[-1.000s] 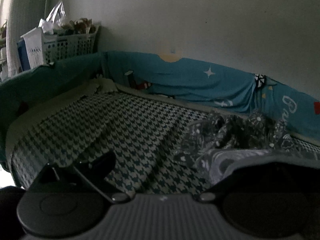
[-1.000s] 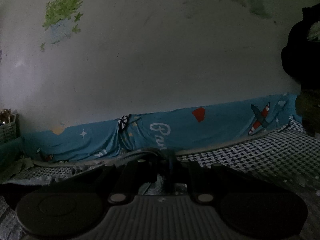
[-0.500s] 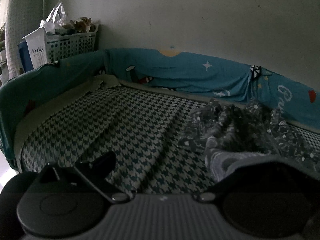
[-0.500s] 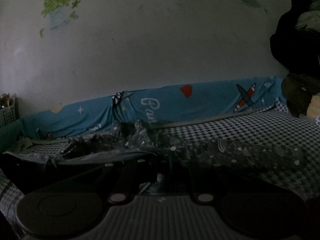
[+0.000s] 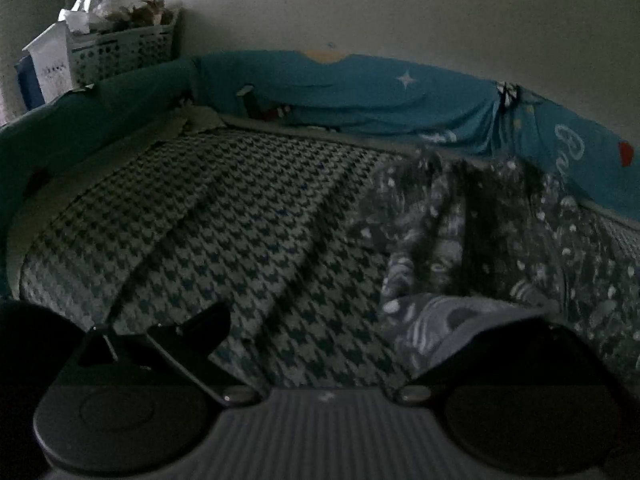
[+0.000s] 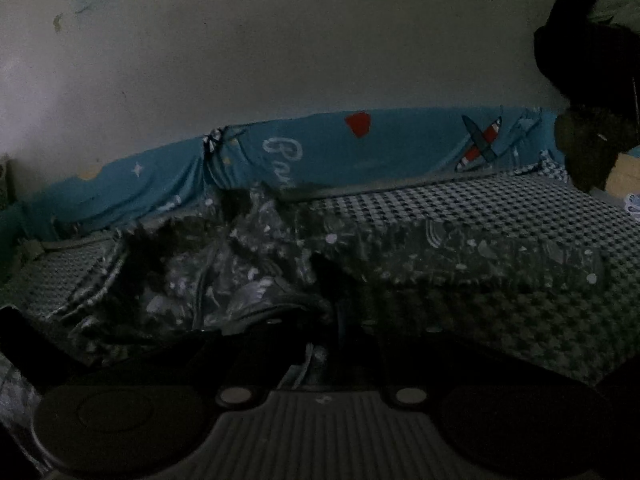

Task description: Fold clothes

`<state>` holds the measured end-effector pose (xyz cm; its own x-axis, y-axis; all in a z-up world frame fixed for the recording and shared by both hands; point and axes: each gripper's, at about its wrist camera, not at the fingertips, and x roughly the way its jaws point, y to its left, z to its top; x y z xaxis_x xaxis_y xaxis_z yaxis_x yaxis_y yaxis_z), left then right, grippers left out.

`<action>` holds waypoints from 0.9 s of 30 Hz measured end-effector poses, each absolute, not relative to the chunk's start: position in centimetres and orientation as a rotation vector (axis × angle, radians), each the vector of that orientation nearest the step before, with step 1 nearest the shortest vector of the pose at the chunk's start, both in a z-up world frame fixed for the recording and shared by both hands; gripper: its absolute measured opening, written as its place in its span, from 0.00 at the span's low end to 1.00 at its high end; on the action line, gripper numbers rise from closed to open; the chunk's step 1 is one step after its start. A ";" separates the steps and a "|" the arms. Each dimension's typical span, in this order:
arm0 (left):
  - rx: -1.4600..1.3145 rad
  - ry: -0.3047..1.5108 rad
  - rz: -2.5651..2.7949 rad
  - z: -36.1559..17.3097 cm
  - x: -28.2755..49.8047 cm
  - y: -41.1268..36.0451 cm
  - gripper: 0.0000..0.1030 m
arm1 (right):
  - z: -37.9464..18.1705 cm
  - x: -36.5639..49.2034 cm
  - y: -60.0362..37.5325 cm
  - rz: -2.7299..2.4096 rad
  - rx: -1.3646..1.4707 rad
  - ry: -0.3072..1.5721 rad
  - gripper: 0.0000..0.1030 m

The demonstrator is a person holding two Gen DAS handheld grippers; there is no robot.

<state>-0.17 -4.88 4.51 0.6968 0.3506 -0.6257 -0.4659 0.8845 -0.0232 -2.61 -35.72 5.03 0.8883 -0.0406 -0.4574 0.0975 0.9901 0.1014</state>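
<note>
Dark patterned garment (image 6: 360, 264) crumpled across houndstooth bedspread (image 5: 208, 232), at 2 o'clock in left view.

Right gripper (image 6: 320, 344) clamped on garment edge; left gripper (image 5: 320, 344) fingers spread wide, cloth draped over the right one. White basket (image 5: 120, 46) at 10 o'clock, heaped with bags. Open bedspread toward 9 o'clock. Blue bumper (image 6: 380, 148) along wall, lettering "Ba…" partly readable.

The bed (image 5: 224, 232) is covered in a houndstooth check of dark teal and pale grey. The garment (image 6: 440, 256) is seen in dark grey, scattered with white dots and pale swirls. A teal sheet (image 6: 360, 152) along the wall is printed with white stars, script, a red shape and an aeroplane.
</note>
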 end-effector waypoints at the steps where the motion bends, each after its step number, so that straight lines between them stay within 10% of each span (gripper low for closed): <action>1: -0.188 0.661 0.455 4.2 -0.1 -4.9 1.00 | 4.8 -2.5 -35.8 -0.073 0.124 0.484 0.18; 16: -0.260 0.650 0.449 2.6 0.8 -3.3 1.00 | 1.9 -2.0 -35.8 -0.040 0.090 0.650 0.46; 27: -0.297 0.642 0.453 1.8 1.1 -2.3 1.00 | -0.4 -1.0 -33.5 -0.028 -0.005 0.725 0.46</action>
